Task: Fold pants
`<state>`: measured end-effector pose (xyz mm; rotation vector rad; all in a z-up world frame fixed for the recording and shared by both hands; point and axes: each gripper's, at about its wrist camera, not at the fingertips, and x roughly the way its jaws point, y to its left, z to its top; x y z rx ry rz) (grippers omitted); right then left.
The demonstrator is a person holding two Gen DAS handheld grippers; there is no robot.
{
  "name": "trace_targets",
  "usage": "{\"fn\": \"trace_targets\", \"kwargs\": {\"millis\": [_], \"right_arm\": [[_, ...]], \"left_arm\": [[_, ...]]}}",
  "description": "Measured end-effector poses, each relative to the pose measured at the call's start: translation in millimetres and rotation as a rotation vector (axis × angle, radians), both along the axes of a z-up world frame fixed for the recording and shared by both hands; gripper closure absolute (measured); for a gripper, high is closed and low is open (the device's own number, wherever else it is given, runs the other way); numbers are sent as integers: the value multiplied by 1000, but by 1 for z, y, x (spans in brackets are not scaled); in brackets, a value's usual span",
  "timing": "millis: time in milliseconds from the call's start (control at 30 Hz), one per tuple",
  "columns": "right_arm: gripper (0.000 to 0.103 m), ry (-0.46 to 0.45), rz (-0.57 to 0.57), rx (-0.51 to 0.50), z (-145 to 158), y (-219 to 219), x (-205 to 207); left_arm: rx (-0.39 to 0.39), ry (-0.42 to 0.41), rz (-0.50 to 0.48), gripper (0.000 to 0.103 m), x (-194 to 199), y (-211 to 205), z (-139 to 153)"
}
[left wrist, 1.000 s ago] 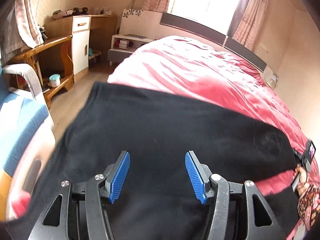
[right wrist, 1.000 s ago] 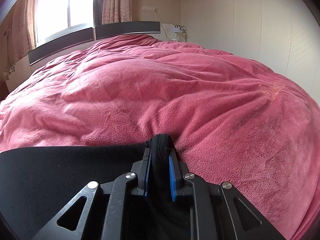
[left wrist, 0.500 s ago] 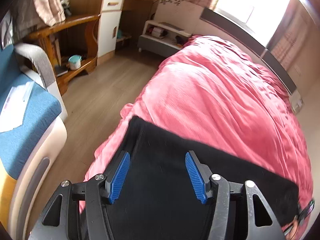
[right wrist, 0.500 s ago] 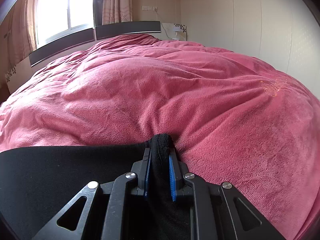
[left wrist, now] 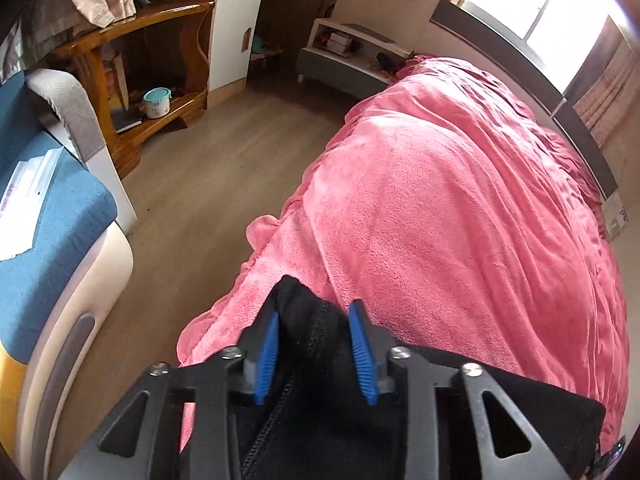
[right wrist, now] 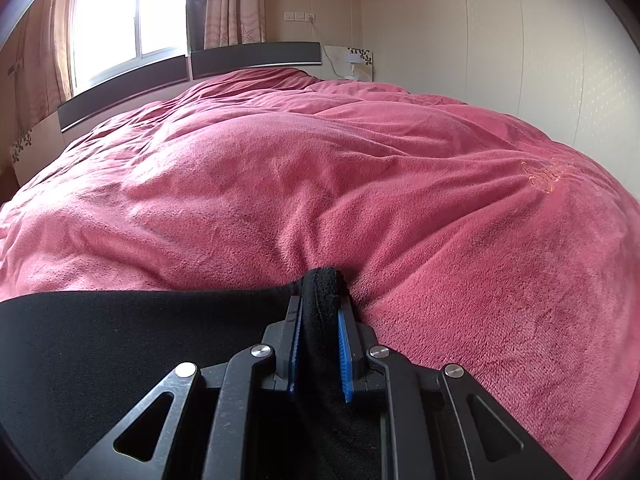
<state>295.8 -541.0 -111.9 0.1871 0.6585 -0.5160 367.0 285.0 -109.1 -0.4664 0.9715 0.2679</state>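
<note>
**Both grippers pinch the black pants on the pink bedspread**

The left gripper [left wrist: 314,320] has its blue pads [left wrist: 362,354] closed onto a bunched corner of the black pants [left wrist: 308,328], which pokes out toward 12 o'clock past the fingertips. The cloth runs off toward 4 o'clock over the pink bedspread [left wrist: 460,208]. The right gripper [right wrist: 319,312] is clamped narrowly on another raised fold of the pants [right wrist: 120,340]; from there the fabric spreads flat toward 9 o'clock, while the bedspread [right wrist: 320,168] fills everything from 10 to 3 o'clock.
</note>
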Motion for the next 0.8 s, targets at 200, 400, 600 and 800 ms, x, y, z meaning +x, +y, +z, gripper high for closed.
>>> {"fn": "trace_targets", "kwargs": {"millis": [200, 400, 600, 800], "right_arm": [[87, 7, 2, -5, -1, -1, 2], [87, 45, 4, 4, 1, -3, 7], [87, 125, 16, 27, 11, -6, 16], [89, 154, 36, -45, 28, 3, 11]], "left_arm": [[73, -46, -38, 92, -9, -11, 11], [82, -99, -36, 94, -24, -13, 28], [91, -151, -69, 94, -44, -13, 49], [125, -223, -152, 94, -77, -30, 70]]}}
